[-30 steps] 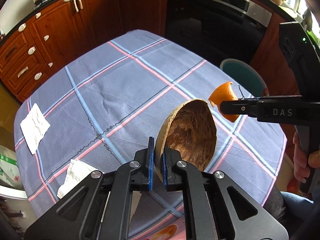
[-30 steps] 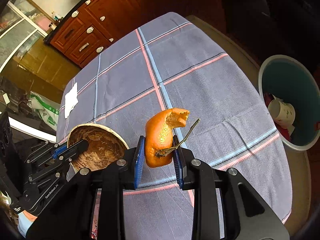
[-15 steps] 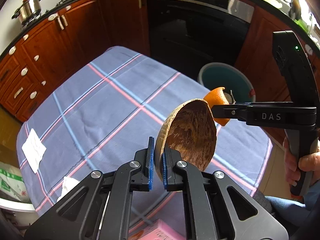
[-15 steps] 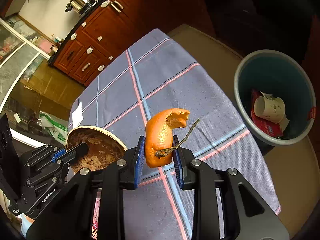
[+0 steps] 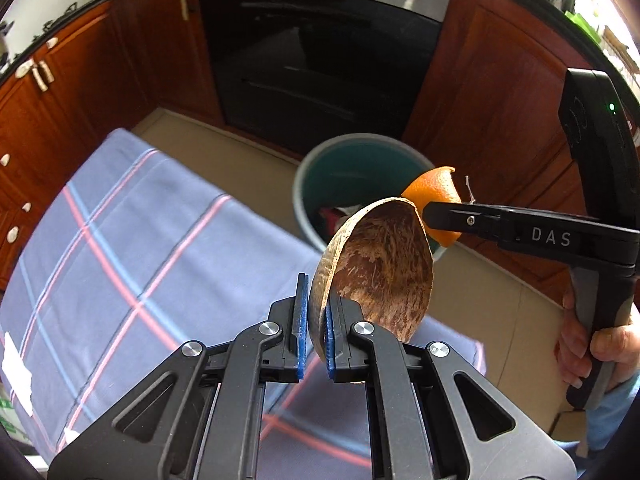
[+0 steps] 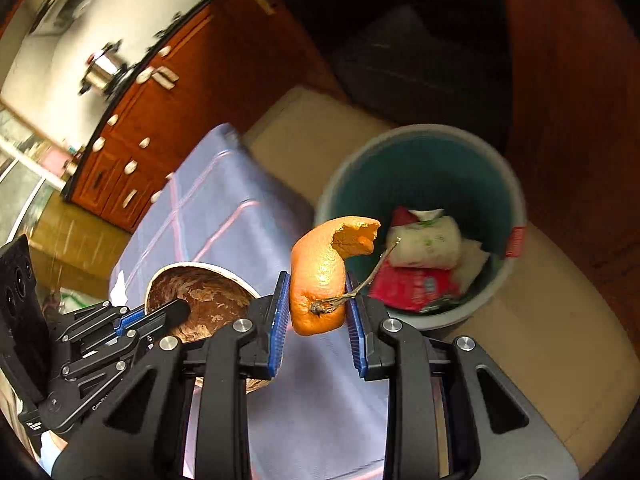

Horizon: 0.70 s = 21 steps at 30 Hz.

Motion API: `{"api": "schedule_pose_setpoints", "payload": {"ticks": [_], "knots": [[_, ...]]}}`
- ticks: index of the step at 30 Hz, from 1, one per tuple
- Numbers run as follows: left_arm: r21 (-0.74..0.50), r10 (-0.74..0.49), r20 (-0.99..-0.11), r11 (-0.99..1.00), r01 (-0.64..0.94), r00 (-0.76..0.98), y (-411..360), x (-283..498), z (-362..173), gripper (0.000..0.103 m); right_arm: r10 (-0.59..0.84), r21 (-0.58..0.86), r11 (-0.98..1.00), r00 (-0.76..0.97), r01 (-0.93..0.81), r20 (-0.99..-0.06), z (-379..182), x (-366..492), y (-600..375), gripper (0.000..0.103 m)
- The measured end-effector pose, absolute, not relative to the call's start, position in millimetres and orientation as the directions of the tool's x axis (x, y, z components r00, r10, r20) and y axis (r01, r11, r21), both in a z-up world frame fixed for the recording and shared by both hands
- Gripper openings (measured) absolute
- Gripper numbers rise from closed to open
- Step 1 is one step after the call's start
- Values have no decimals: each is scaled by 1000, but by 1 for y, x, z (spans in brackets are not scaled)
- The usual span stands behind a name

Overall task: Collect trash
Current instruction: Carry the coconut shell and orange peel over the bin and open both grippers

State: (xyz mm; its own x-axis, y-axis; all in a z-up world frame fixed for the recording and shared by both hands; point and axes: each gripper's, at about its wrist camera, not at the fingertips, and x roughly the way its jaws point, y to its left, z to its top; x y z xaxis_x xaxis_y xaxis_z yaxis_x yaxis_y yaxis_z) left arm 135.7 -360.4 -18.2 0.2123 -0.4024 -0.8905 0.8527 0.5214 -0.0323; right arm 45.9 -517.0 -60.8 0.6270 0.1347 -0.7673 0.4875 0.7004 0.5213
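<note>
My left gripper [image 5: 313, 318] is shut on the rim of a brown coconut shell half [image 5: 380, 268], held upright above the table's far edge. The shell also shows in the right wrist view [image 6: 196, 296]. My right gripper [image 6: 318, 304] is shut on an orange peel with a dry stem [image 6: 324, 276], held in the air near the bin's rim; the peel shows in the left wrist view [image 5: 438, 192] too. The teal trash bin [image 6: 424, 168] stands on the floor just past the table, with a paper cup and red wrapper inside [image 6: 416, 264]. It also appears in the left wrist view [image 5: 352, 172].
The table with a blue plaid cloth [image 5: 120, 260] lies below and left. White paper scraps [image 5: 16, 372] lie at its left edge. A dark oven [image 5: 312, 60] and wooden cabinets [image 5: 60, 112] stand behind the bin. A hand [image 5: 600, 344] holds the right gripper's handle.
Both grippers have moved forward past the table toward the bin, still holding the shell and the peel. The bin now looms larger and nearer in both views.
</note>
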Motion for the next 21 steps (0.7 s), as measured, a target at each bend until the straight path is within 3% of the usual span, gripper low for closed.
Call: {"api": "schedule_pose_setpoints", "payload": {"ticks": [10, 21], "knots": [[-32, -325, -935, 485, 874, 146, -443, 146, -71, 8, 128, 507, 601, 552, 617, -824, -124, 43, -585, 26], [-25, -261, -959, 462, 887, 109, -462, 155, -113, 8, 165, 497, 590, 508, 636, -846, -159, 50, -603, 29]]}}
